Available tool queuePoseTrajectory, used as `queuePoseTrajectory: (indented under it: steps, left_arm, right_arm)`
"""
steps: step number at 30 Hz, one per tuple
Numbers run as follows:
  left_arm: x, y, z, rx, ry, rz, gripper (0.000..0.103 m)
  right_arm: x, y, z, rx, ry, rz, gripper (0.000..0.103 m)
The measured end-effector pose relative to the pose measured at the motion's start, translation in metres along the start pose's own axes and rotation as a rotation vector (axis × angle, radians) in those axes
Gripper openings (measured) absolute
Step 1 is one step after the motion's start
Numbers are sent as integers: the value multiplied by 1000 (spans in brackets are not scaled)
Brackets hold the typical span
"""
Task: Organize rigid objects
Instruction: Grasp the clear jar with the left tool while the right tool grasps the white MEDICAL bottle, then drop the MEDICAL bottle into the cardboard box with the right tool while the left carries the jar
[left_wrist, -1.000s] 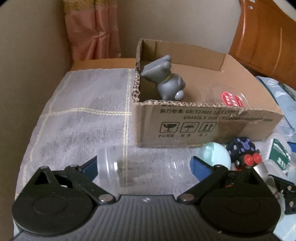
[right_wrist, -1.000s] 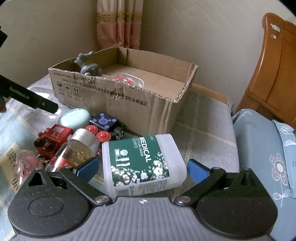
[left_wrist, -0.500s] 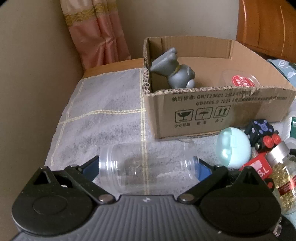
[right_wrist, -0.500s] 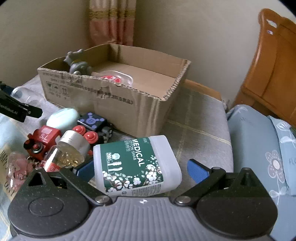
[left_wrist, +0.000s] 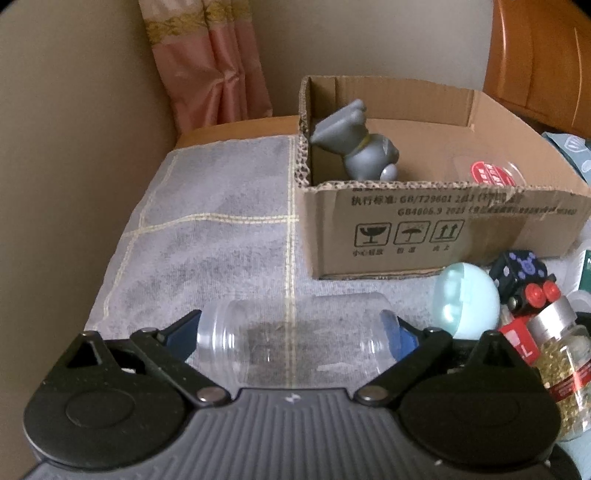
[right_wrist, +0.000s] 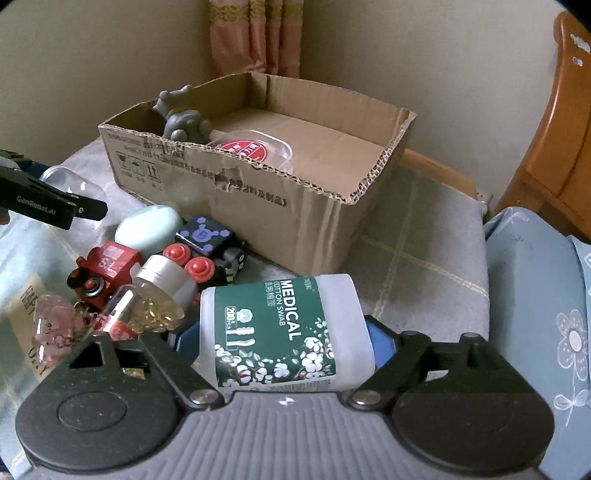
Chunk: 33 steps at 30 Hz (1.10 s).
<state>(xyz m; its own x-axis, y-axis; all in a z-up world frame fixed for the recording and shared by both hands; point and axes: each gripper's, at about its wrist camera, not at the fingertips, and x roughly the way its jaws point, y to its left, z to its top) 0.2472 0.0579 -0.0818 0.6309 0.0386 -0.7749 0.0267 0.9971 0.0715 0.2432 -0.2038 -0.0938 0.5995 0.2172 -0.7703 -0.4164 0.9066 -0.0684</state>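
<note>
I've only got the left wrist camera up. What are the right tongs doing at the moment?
Observer: The right tongs straddle a white cotton swab tub lying on its side. They have just been closing, and the pads look pressed against its ends.
Operator: Is there room left in the box?
Observer: Yes. The cardboard box has bare floor to the right of the red-lidded container.
Operator: Anything loose that I can't see?
Observer: A pink see-through trinket lies beside the pill bottle.
</note>
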Motion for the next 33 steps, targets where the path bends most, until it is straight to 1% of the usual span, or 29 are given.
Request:
queuePoseTrajectory:
  steps: [1, 7, 11, 16, 20, 23, 27, 30, 33]
  left_arm:
    - [0, 0, 0, 0, 1, -5, 91]
    - [-2, 1, 2, 39, 23, -23, 91]
    - [-8, 4, 4, 71, 36, -46, 90]
    - [-27, 7, 7, 152, 51, -87, 90]
    - [-46, 10, 14, 200, 49, -112, 90]
    - [-60, 8, 22, 233, 28, -141, 90]
    - [-71, 2, 41, 257, -4, -169, 90]
    - [-74, 0, 58, 251, -44, -162, 90]
    - [-76, 1, 68, 241, -70, -151, 90]
  right_arm:
    - [-1, 1, 0, 3, 5, -5, 89]
    - [-9, -4, -1, 53, 31, 24, 88]
    - [-19, -5, -1, 60, 36, 43, 88]
    - [-35, -1, 3, 36, 32, 39, 88]
    - [-51, -2, 14, 41, 2, 54, 88]
    - [-61, -4, 31, 44, -41, 64, 88]
    - [-68, -6, 61, 32, -95, 42, 88]
    - [-63, -11, 87, 39, -122, 31, 88]
    - [-51, -16, 112, 62, -133, 32, 88]
